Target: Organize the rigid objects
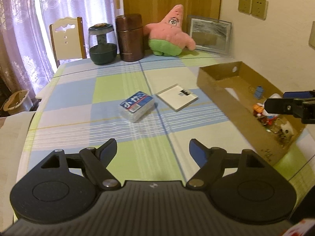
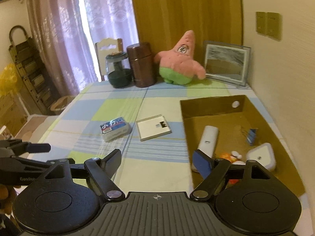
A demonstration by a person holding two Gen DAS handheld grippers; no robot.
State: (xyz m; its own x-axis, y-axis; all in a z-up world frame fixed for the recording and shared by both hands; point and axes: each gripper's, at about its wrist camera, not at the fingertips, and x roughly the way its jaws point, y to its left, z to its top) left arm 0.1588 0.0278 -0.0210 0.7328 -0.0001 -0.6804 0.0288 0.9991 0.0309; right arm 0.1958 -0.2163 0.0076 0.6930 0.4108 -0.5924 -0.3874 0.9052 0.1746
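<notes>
A blue-and-white wrapped pack (image 1: 137, 106) (image 2: 115, 130) lies mid-table beside a flat white box (image 1: 177, 97) (image 2: 153, 129). My left gripper (image 1: 152, 147) hovers open over the tablecloth in front of the pack, with nothing between its fingers. My right gripper (image 2: 157, 157) is open too, holding nothing, near the front left corner of a cardboard box (image 2: 212, 100) (image 1: 216, 74). Inside the box lie a white remote-shaped object (image 2: 208, 139), a white square case (image 2: 260, 156), a blue clip (image 2: 251, 135) and a small orange toy (image 2: 228, 156).
Along the far edge stand a glass jar (image 1: 102, 45), a copper canister (image 1: 130, 37), a pink star plush (image 1: 171, 33) and a framed picture (image 1: 209, 33). A chair (image 1: 67, 39) sits behind the table. A wall runs close along the right side.
</notes>
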